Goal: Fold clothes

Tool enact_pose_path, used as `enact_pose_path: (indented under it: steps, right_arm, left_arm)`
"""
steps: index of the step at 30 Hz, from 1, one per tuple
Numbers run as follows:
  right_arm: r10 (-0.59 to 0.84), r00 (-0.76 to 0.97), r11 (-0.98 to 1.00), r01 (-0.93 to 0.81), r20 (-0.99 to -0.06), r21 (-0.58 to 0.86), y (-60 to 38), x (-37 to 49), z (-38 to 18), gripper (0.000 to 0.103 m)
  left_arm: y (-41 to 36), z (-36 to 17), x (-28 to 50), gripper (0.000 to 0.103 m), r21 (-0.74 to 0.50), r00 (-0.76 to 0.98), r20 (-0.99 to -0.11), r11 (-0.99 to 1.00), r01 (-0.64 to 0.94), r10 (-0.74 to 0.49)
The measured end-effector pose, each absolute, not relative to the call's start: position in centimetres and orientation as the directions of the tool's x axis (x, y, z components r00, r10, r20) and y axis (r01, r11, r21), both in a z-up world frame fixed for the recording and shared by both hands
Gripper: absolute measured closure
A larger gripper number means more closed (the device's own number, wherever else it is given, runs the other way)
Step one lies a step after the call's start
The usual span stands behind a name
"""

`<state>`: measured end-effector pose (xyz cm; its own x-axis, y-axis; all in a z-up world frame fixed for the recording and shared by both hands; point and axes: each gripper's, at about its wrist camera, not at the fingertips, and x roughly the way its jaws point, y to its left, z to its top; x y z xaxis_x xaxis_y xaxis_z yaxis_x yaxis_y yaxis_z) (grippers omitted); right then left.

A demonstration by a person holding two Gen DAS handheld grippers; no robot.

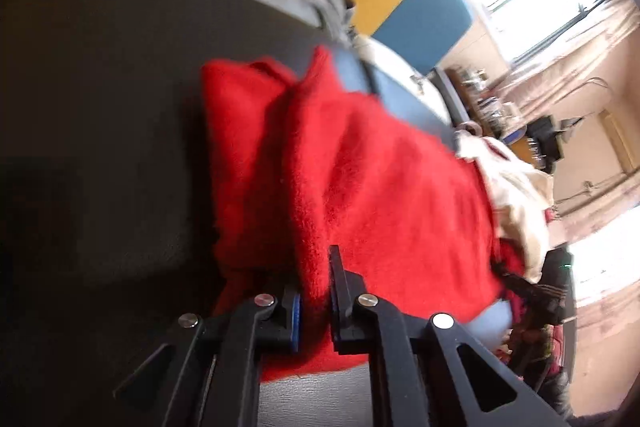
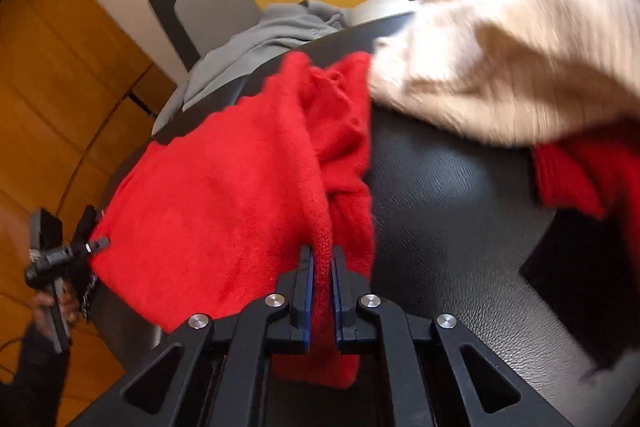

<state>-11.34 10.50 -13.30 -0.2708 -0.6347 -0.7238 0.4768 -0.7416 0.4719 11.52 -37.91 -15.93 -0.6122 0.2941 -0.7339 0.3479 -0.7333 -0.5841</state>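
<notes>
A red fleece garment [image 1: 360, 163] lies bunched on a dark table [image 1: 100, 107]. My left gripper [image 1: 316, 275] is shut on a thick fold at its near edge, and the cloth covers the left fingertip. In the right wrist view the same red fleece garment [image 2: 224, 195] drapes over the table's left edge. My right gripper [image 2: 322, 251] is shut on a raised fold of it. At the far left of that view a hand holds the left gripper [image 2: 96, 245] against the cloth's edge.
A cream ribbed sweater [image 2: 500, 59] lies at the table's far right, over a second red knit piece [image 2: 576, 175]. Grey clothes [image 2: 280, 31] are heaped at the table's far edge. The black leather-like table top [image 2: 440, 207] shows between the garments. Yellow and blue panels stand behind.
</notes>
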Motion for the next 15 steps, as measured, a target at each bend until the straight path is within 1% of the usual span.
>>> enact_pose_path:
  steps: [1,3,6,8,10,12,13,14,15]
  right_arm:
    - [-0.644,-0.271,-0.739,0.465,-0.716,0.488,10.7,-11.4,-13.7,0.089]
    - [-0.639,-0.246,-0.737,0.468,-0.729,0.488,10.6,-11.0,-14.0,0.088]
    - [-0.633,-0.2,-0.726,0.488,-0.748,0.485,10.5,-9.9,-14.5,0.089]
    - [-0.629,-0.175,-0.716,0.511,-0.758,0.476,10.7,-9.1,-14.3,0.088]
    - [-0.6,-0.198,-0.728,0.536,-0.775,0.427,11.0,-8.4,-13.2,0.072]
    - [-0.559,-0.312,-0.752,0.581,-0.768,0.312,10.5,-7.5,-10.7,0.057]
    - [-0.539,-0.374,-0.762,0.599,-0.755,0.247,10.2,-7.0,-9.3,0.054]
    - [-0.545,-0.419,-0.759,0.615,-0.726,0.215,9.8,-6.7,-7.9,0.048]
    - [-0.572,-0.445,-0.746,0.631,-0.689,0.212,9.2,-6.4,-6.7,0.033]
  left_arm:
    - [-37.7,-16.2,11.6,0.093,-0.578,-0.607,-0.741,-0.734,0.357,0.288]
    - [-37.1,-16.6,12.3,0.093,-0.559,-0.605,-0.75,-0.746,0.361,0.269]
    - [-36.4,-17.4,13.8,0.093,-0.58,-0.614,-0.739,-0.725,0.372,0.277]
    - [-36.3,-16.9,15.5,0.088,-0.573,-0.629,-0.738,-0.721,0.389,0.247]
    - [-36.5,-15.6,16.4,0.085,-0.563,-0.652,-0.73,-0.723,0.401,0.207]
    - [-36.6,-14.2,17.2,0.081,-0.553,-0.675,-0.719,-0.725,0.411,0.166]
    - [-36.5,-13.4,17.1,0.079,-0.535,-0.685,-0.716,-0.736,0.414,0.135]
    - [-36.3,-12.5,17.0,0.078,-0.512,-0.694,-0.713,-0.751,0.417,0.1]
    - [-35.9,-11.8,16.4,0.077,-0.495,-0.701,-0.708,-0.765,0.411,0.082]
